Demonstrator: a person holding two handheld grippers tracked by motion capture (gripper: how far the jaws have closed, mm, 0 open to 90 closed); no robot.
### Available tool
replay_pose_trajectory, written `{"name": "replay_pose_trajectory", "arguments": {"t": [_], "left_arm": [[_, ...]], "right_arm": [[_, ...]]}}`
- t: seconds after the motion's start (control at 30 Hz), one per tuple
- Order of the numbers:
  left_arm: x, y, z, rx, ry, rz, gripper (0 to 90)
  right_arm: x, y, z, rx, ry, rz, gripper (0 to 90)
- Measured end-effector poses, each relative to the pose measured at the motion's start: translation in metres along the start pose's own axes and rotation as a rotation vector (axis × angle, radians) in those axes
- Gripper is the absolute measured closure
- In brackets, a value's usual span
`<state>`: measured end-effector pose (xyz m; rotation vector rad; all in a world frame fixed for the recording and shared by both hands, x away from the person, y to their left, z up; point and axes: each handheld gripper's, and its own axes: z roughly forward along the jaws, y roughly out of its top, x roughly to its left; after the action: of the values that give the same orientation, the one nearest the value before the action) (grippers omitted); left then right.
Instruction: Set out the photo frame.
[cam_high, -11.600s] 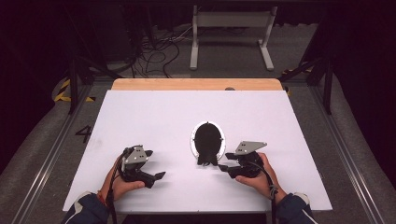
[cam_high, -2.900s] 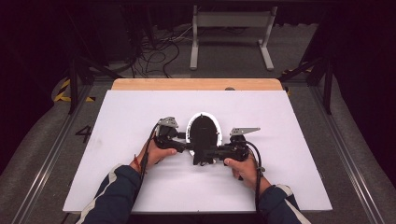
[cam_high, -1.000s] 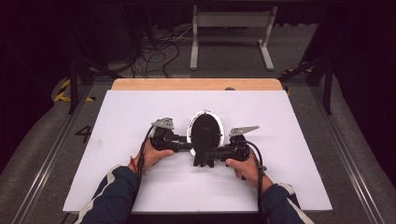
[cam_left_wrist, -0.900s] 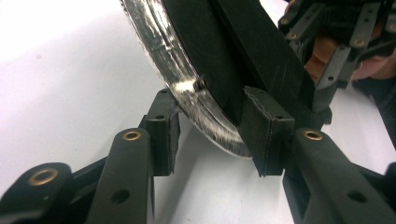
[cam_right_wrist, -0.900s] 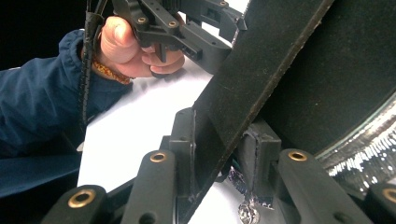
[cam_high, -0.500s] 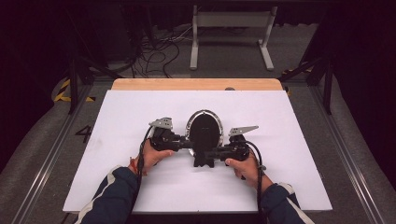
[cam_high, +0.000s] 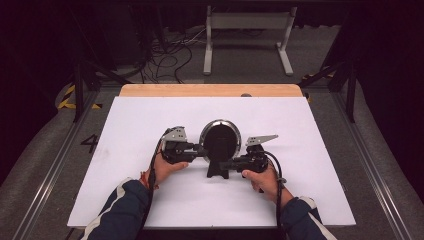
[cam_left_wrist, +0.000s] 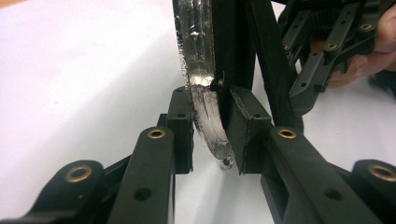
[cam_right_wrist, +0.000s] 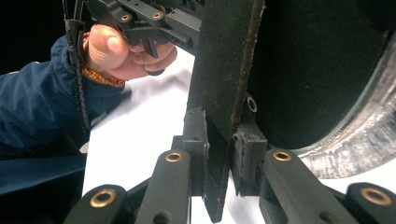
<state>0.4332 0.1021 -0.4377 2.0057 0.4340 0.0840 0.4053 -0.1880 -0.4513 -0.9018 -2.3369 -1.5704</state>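
Note:
A round frame (cam_high: 220, 140) with a silver rim and a black back stands tilted on the white table (cam_high: 310, 150). Its black prop strut (cam_high: 218, 171) points toward me. My left gripper (cam_high: 202, 150) is shut on the frame's left rim. In the left gripper view the jaws (cam_left_wrist: 210, 135) pinch the silver rim (cam_left_wrist: 201, 70). My right gripper (cam_high: 226, 165) is shut on the strut. In the right gripper view the jaws (cam_right_wrist: 219, 144) clamp the flat black strut (cam_right_wrist: 226, 70), with the black back (cam_right_wrist: 322, 65) behind it.
A wooden strip (cam_high: 210, 90) runs along the table's far edge. Beyond it a white stand (cam_high: 247, 30) and loose cables (cam_high: 170, 55) sit on the floor. In the right gripper view the other hand (cam_right_wrist: 116, 51) and a blue sleeve (cam_right_wrist: 42, 107) are close by.
Earlier both grippers rested near the table's front edge, apart from the frame. They have closed in from either side and now hold it. Over the last second the frame shifted only slightly.

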Motion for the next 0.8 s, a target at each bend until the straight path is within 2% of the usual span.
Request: {"name": "replay_pose_trajectory", "arguments": {"t": [0.07,0.2,0.3,0.4,0.63,0.7,0.8], "left_arm": [[-0.001,0.0,0.0,-0.002,0.007,0.01,72.0],[-0.006,0.002,0.002,-0.002,0.057,0.048,70.8],[-0.007,0.002,0.002,-0.008,0.076,0.064,70.3],[-0.011,0.002,0.003,-0.012,0.123,0.1,70.4],[-0.015,0.002,0.003,-0.017,0.187,0.14,70.7],[-0.016,0.002,0.003,-0.015,0.217,0.161,71.0],[-0.015,0.0,0.004,-0.013,0.242,0.158,73.7]], "right_arm": [[0.0,0.0,0.0,0.0,0.0,-0.001,78.2],[0.003,0.0,-0.002,0.001,-0.007,-0.005,78.2],[0.005,0.001,-0.003,0.003,-0.008,-0.003,78.2],[0.005,0.001,-0.003,0.006,-0.011,-0.003,78.0],[0.006,0.003,-0.003,0.017,-0.018,-0.013,77.6],[0.007,0.003,-0.003,0.023,-0.024,-0.019,77.3],[0.007,0.003,-0.003,0.036,-0.037,-0.028,76.1]]}}
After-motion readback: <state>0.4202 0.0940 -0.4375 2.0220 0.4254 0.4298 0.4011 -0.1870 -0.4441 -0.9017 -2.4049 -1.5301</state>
